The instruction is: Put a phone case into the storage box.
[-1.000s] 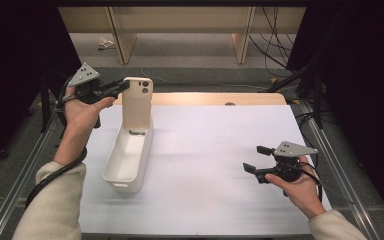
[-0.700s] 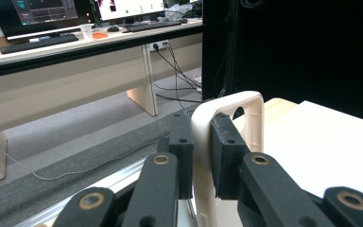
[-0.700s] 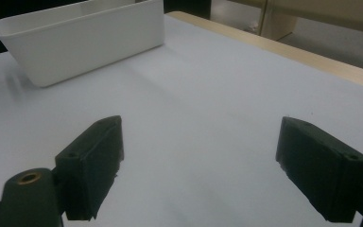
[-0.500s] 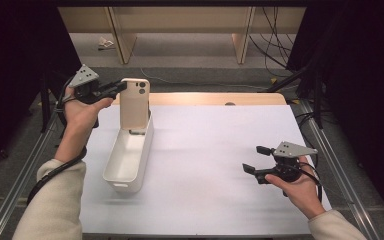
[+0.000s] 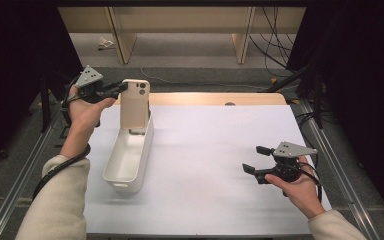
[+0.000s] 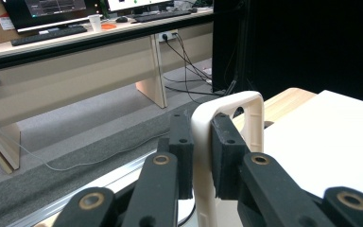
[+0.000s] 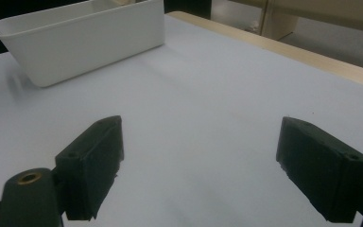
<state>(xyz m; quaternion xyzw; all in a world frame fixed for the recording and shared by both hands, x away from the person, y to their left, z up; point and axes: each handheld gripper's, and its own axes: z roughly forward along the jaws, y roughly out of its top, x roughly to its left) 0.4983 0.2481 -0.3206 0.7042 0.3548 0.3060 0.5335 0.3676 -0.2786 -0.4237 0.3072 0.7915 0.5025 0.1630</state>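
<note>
Near the far left corner of the surface (image 5: 215, 165), your left tongs (image 5: 122, 88) are closed on the upper edge of a beige phone case (image 5: 134, 104). In the left gripper view both black pads (image 6: 227, 158) press on the thin wall of the case, one on each side. The case stands almost upright, and its lower end is inside the far end of the white bin (image 5: 128, 157), which lies along the left side of the surface. Your right tongs (image 5: 252, 159) are wide and hold nothing; they hover low above the surface near its right edge, well apart from the bin.

What can go wrong from here, in my judgement: the grip is only on a narrow rim, so the soft case may bend or slip out between the pads if you tilt your hand quickly. If you let go while the case is so upright, it may lean on the end wall of the bin and tip out over the far rim instead of lying flat inside. A push down with the case against the bottom could also slide the light bin on the smooth surface, because nothing holds it. Your right tongs are free to steady it.
</note>
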